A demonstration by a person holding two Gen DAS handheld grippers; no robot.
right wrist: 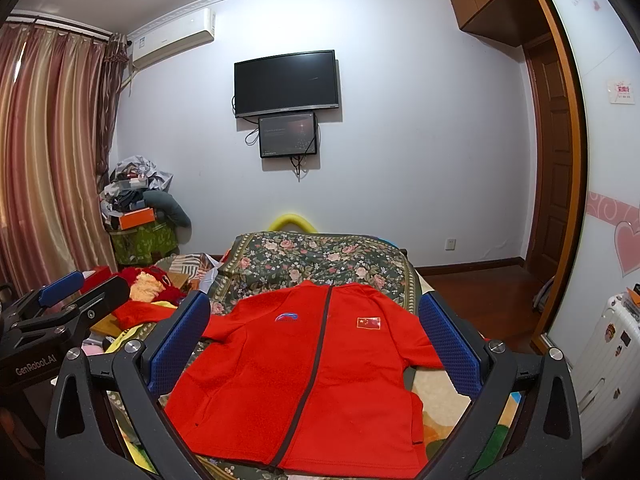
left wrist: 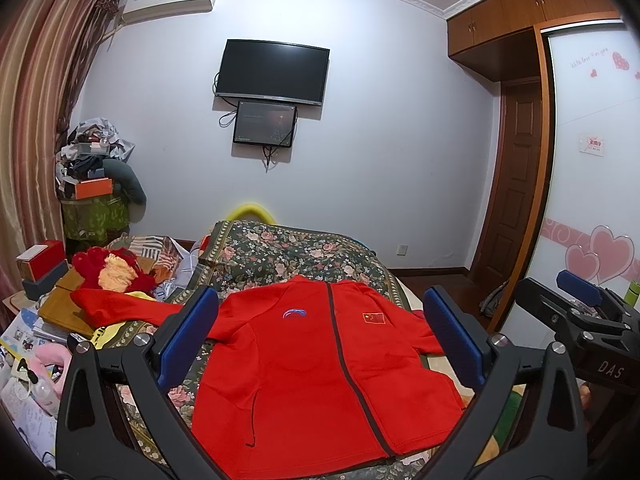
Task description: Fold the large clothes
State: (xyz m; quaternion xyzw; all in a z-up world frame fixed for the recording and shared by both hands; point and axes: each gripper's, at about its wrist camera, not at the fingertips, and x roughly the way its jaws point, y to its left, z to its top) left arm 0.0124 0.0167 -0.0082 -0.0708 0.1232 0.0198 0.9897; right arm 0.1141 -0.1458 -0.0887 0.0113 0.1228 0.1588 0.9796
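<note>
A red jacket (left wrist: 320, 380) is spread flat, zipped, at lower centre on the floral bedspread (left wrist: 288, 252). The left gripper (left wrist: 320, 344) and right gripper (right wrist: 316, 348) are held above it, jaws wide and empty. Folding appears not yet begun; a sleeve likely must be grasped next.

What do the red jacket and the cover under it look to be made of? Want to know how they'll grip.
Red jacket: looks like matte fleece or soft knit, with a faintly nubby surface, no sheen, and a dark zip tape down the front. Floral bed cover: seems a woven printed cotton or quilted fabric, flat and dull; can't confirm thickness.
</note>
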